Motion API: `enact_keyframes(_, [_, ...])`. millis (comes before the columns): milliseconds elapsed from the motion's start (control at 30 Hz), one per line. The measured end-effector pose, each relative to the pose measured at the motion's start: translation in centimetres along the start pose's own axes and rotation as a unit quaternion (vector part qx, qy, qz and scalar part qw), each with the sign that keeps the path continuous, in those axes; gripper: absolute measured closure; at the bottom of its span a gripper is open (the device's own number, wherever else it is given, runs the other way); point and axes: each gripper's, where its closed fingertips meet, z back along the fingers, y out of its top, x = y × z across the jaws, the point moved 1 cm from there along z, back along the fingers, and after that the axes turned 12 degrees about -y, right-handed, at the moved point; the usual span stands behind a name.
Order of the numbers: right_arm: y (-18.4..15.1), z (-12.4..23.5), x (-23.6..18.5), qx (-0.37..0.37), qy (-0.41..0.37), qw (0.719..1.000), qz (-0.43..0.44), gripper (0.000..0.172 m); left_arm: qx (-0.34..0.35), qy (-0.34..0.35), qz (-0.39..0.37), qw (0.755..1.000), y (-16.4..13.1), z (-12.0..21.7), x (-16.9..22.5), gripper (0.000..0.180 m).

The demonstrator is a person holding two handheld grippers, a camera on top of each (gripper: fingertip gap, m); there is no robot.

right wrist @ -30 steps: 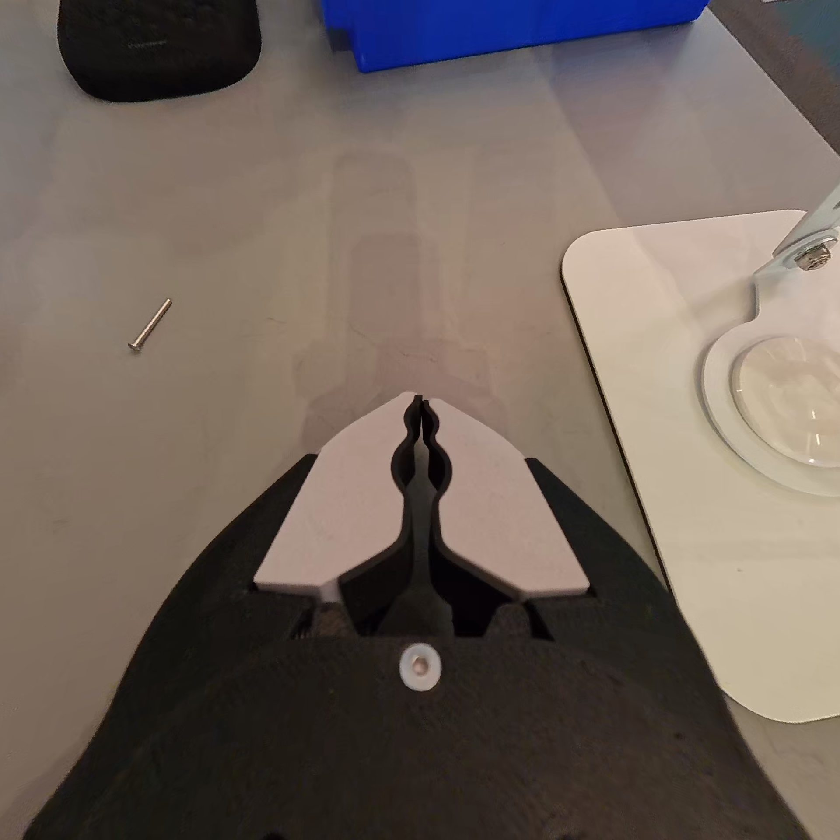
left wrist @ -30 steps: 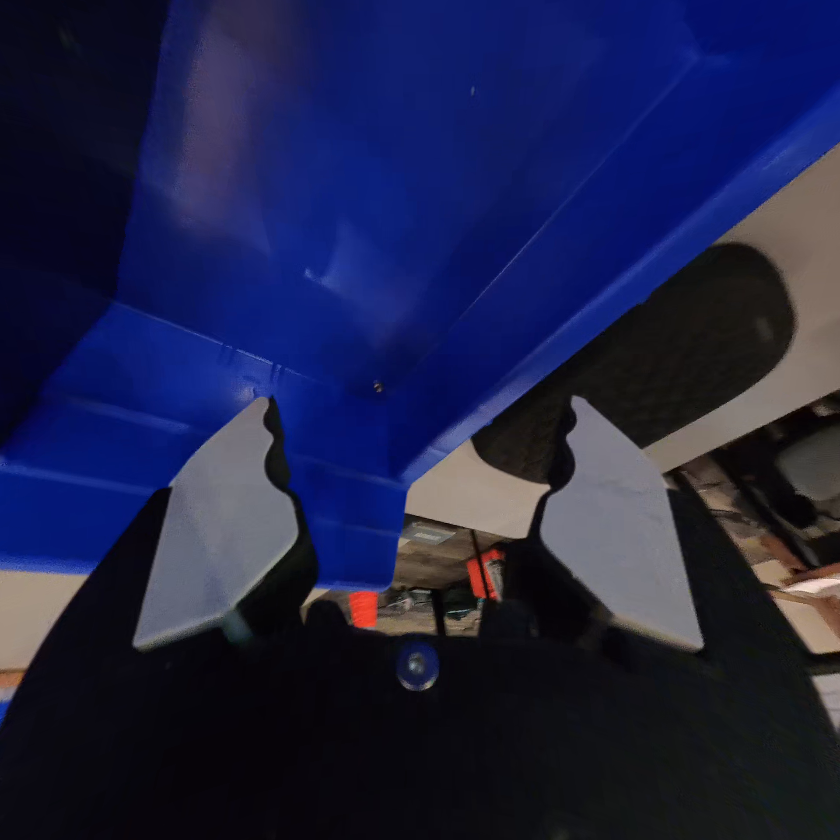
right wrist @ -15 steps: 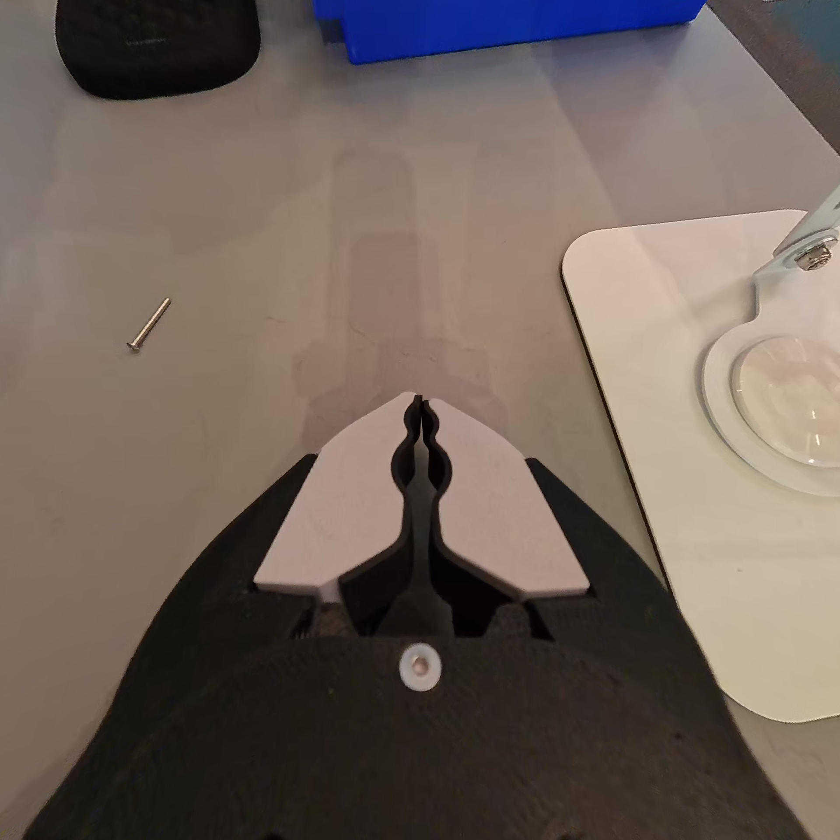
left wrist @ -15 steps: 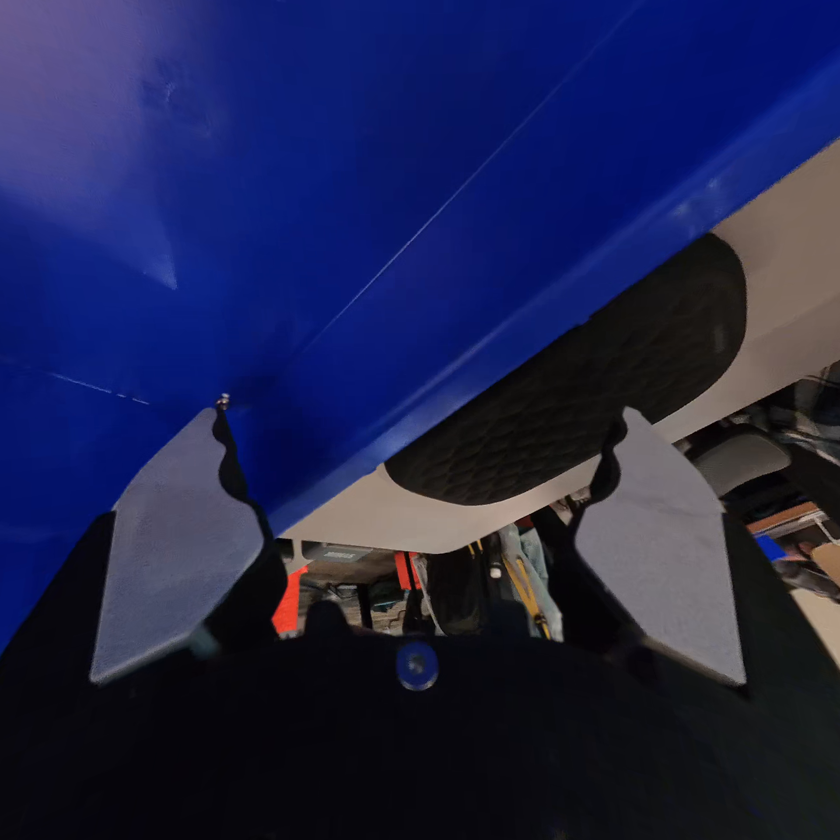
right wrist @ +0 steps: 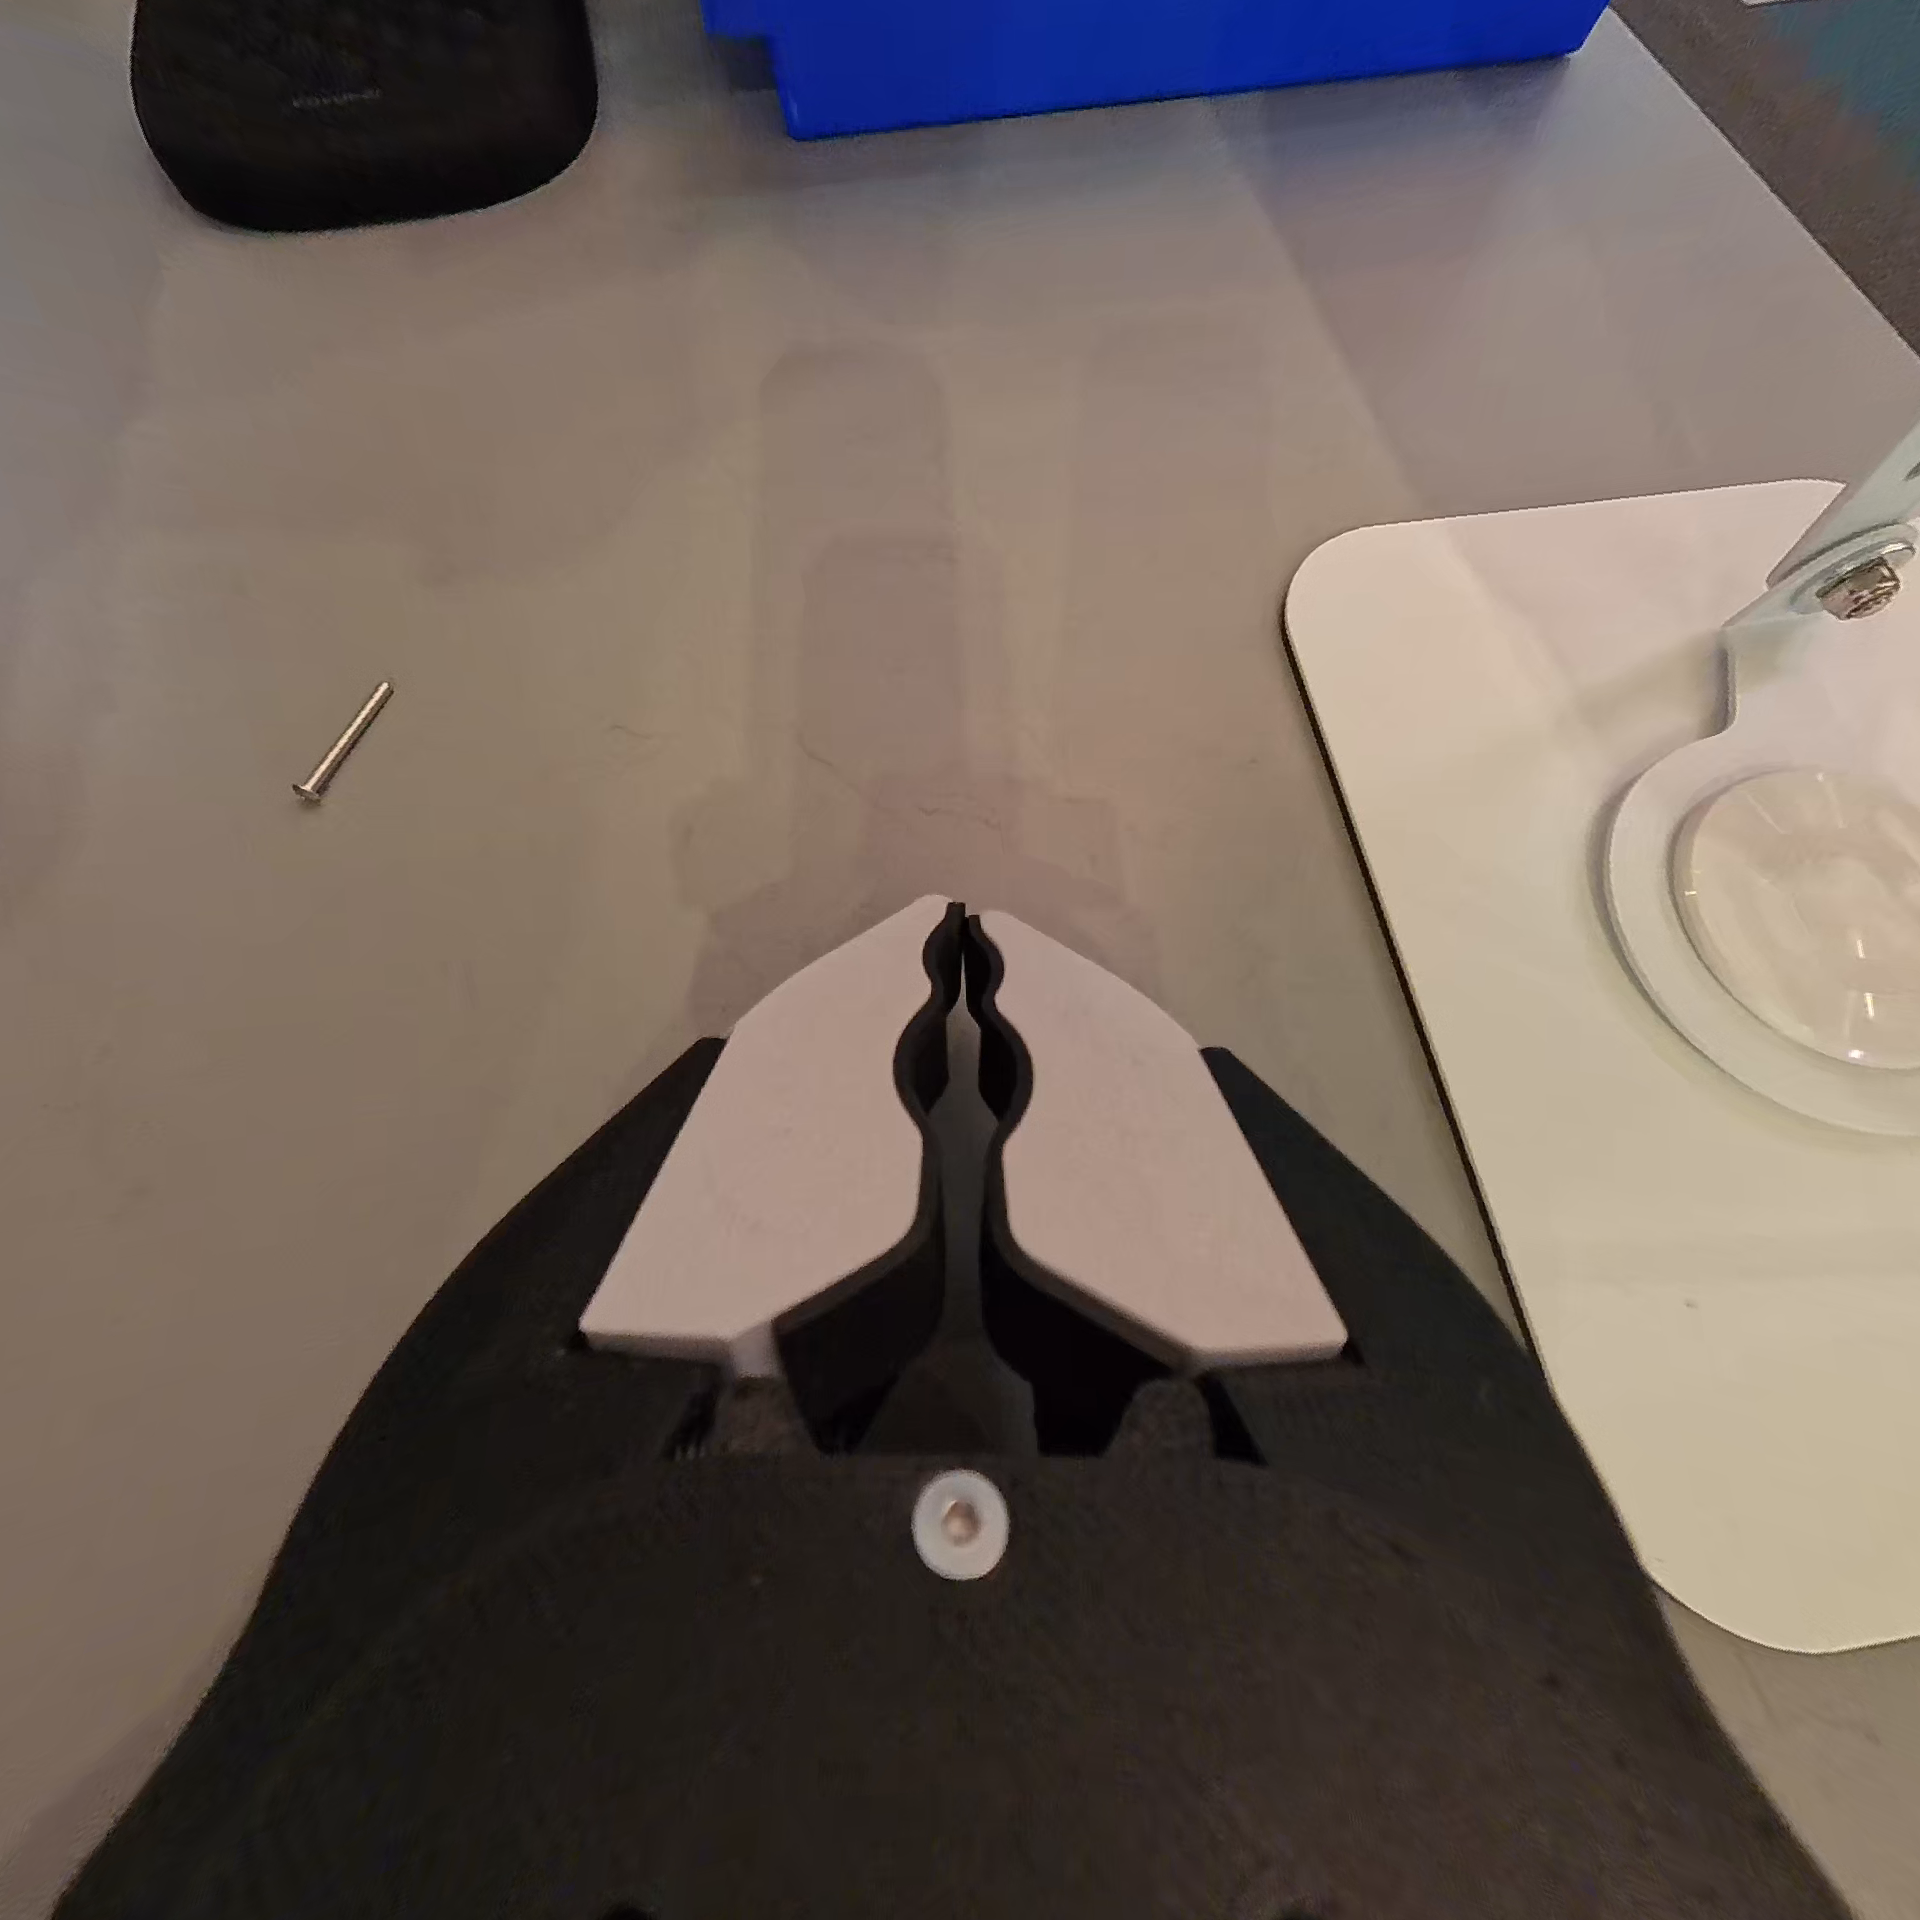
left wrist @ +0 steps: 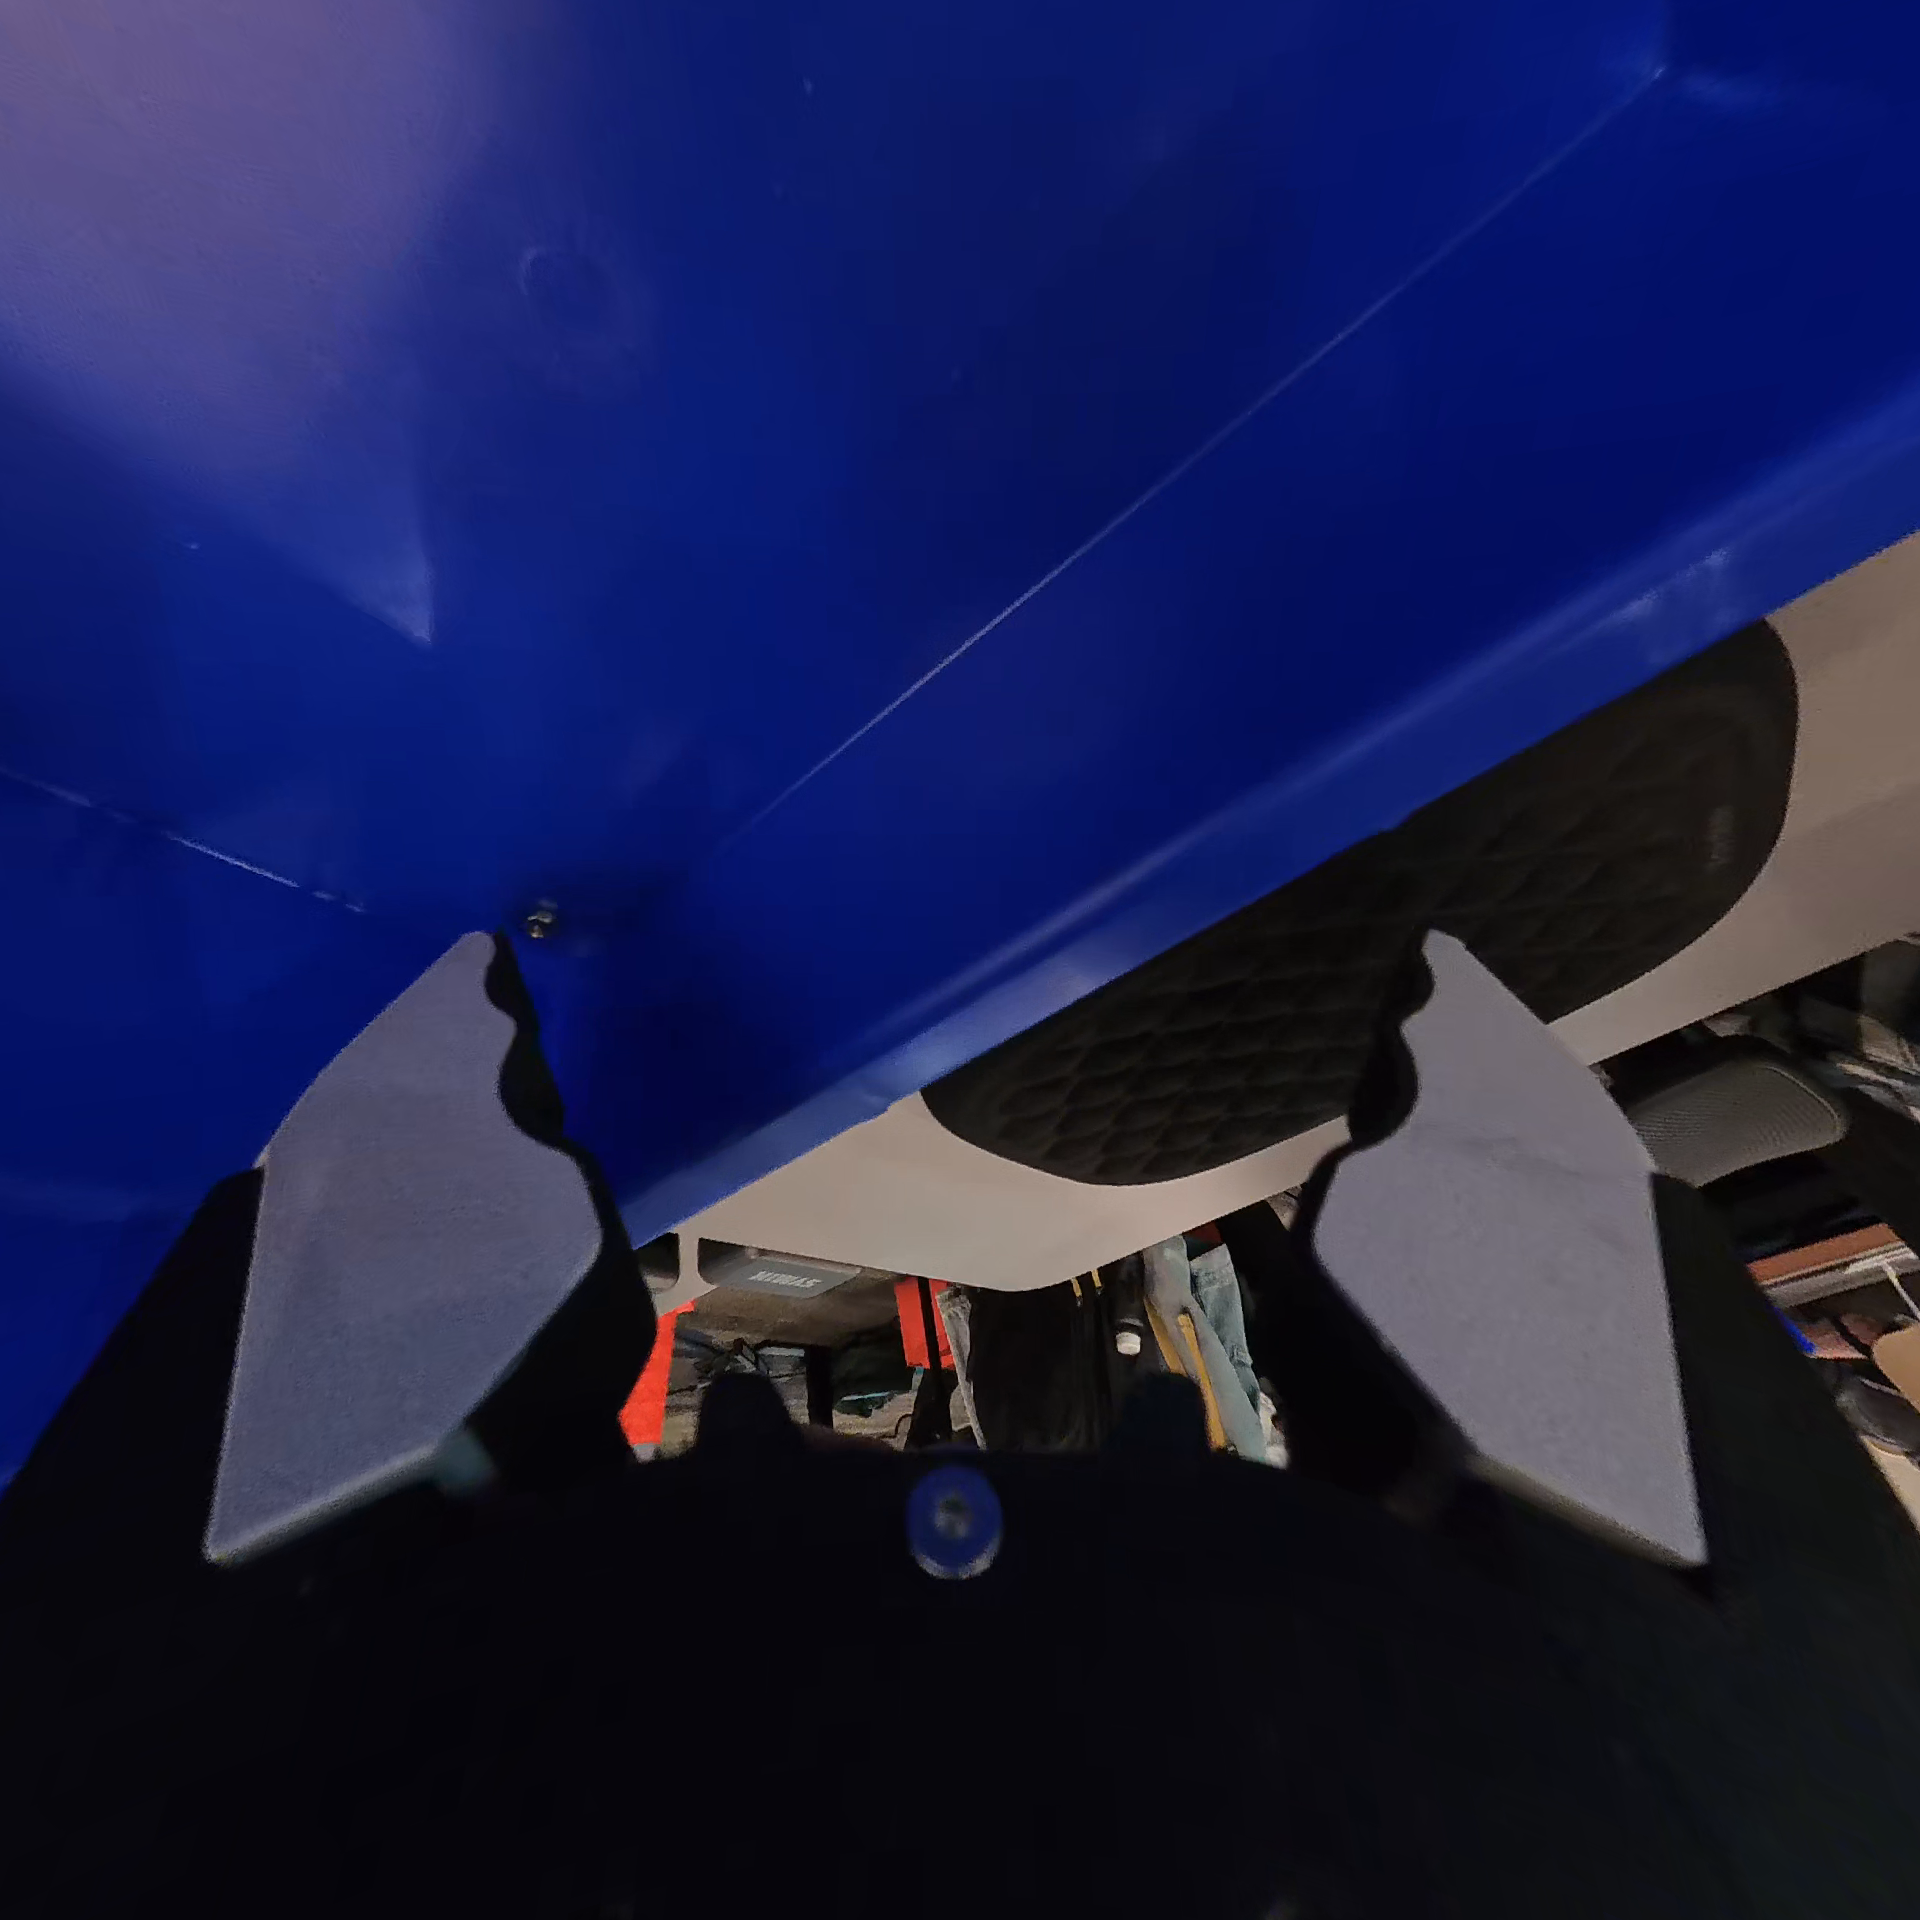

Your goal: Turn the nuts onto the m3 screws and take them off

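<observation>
My left gripper (left wrist: 961,935) is open wide, with nothing between its pads, and reaches into a blue plastic bin (left wrist: 831,416). A small metal screw (left wrist: 538,921) lies in the bin's inner corner, right beside my left fingertip (left wrist: 457,997). My right gripper (right wrist: 958,914) is shut with its tips together and nothing visible between them. It hovers over the grey table (right wrist: 623,468). A long thin screw (right wrist: 343,740) lies on the table to its left. The blue bin also shows at the top of the right wrist view (right wrist: 1143,52).
A black textured pad (left wrist: 1351,987) lies beside the bin and also shows at the far left of the right wrist view (right wrist: 353,104). A white base plate (right wrist: 1507,1143) with a round magnifier lens (right wrist: 1818,914) stands to the right. Room clutter shows beyond the table edge. Left tips to right tips: about 40 cm. The long thin screw (right wrist: 343,740) is closer to my right gripper, around 15 cm from its tips; the left tips are 25 cm off.
My left gripper's jaws have opened wider and it has shifted across the bin, so the small screw now sits by its left fingertip. The right gripper has stayed shut and hardly moved.
</observation>
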Motion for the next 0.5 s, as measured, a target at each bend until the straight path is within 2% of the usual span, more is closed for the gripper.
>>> enact_keyframes(500, [-0.01, -0.01, -0.02, 0.0, 0.0, 1.0, 0.0, 0.171, 0.009, -0.007, -0.012, 1.0, 0.37, -0.3, 0.52, 0.034])
